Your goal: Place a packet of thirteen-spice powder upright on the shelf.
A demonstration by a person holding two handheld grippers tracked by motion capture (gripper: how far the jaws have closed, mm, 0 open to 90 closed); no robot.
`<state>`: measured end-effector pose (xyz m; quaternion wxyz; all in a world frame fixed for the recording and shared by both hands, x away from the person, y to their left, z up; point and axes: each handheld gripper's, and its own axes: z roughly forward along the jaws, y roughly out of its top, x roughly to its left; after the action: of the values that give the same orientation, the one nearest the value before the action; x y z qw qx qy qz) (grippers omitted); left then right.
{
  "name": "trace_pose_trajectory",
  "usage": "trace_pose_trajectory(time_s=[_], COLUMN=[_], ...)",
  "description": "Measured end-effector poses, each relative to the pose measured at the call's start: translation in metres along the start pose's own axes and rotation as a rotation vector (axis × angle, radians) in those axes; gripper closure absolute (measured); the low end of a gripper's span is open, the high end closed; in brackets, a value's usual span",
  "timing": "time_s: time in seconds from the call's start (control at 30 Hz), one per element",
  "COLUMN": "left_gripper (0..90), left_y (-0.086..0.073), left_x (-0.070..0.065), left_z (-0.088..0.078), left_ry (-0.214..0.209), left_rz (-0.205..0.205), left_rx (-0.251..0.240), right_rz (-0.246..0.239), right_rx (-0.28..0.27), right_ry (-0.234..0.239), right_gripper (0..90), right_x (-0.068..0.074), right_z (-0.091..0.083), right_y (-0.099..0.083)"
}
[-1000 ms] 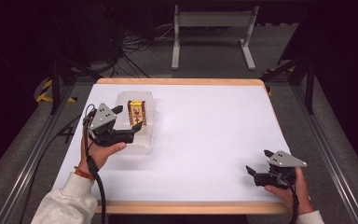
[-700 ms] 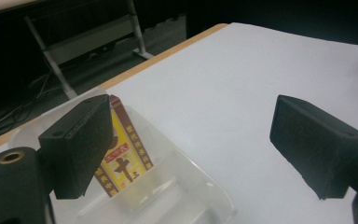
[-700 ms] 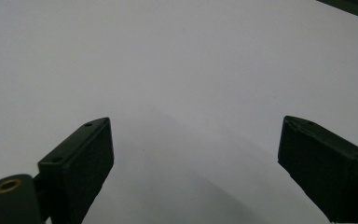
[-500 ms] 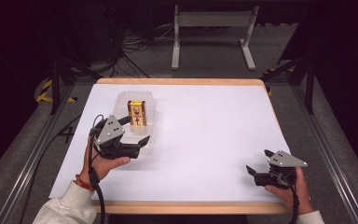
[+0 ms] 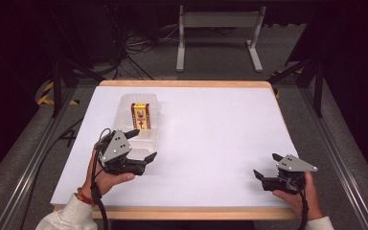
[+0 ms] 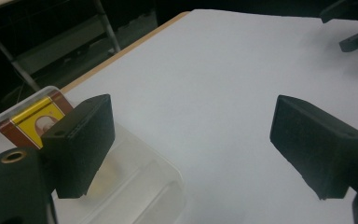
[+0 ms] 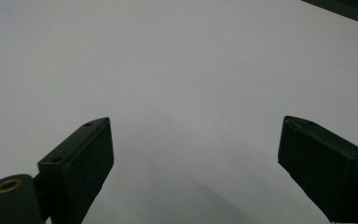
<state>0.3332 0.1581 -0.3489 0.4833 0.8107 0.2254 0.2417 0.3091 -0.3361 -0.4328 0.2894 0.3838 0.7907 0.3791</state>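
A clear plastic container (image 5: 146, 139) lies on the left half of the white table (image 5: 215, 129), with a red and yellow box (image 5: 140, 116) inside its far end. My left gripper (image 5: 142, 145) hovers open at the container's near end, one jaw over its rim, nothing between the jaws. In the left gripper view the container (image 6: 140, 186) and the box (image 6: 30, 122) sit behind the left jaw, and the left gripper (image 6: 193, 140) is wide open. My right gripper (image 5: 267, 166) rests open near the front right corner. In the right gripper view it (image 7: 193, 163) faces bare table.
The other gripper (image 6: 354, 30) shows at the top right of the left gripper view. A metal stand (image 5: 218, 21) and cables (image 5: 139, 48) lie on the floor past the far edge. Rails run along both table sides.
My left gripper has drawn back from over the container toward the front edge and now sits at its near end. The container, box and right gripper have not moved.
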Motion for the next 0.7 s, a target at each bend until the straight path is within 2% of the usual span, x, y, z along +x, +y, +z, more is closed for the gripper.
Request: trace_pose_trajectory(time_s=[0.2, 0.6, 0.7], left_gripper=[15.5, 15.8, 16.5], left_y=[-0.008, -0.017, -0.022], left_x=[-0.009, -0.021, -0.026], left_z=[0.001, 0.001, 0.003], left_ry=[-0.026, -0.063, -0.071], left_rz=[0.051, 0.079, 0.103], left_rx=[0.049, 0.094, 0.119], right_rz=[0.0, -0.003, -0.002], right_rx=[0.001, 0.004, 0.004], right_ry=[-0.002, -0.004, -0.004], right_gripper=[11.0, 11.0, 11.0], right_x=[0.0, 0.0, 0.0], right_z=[0.0, 0.0, 0.0], right_y=[0.0, 0.0, 0.0])
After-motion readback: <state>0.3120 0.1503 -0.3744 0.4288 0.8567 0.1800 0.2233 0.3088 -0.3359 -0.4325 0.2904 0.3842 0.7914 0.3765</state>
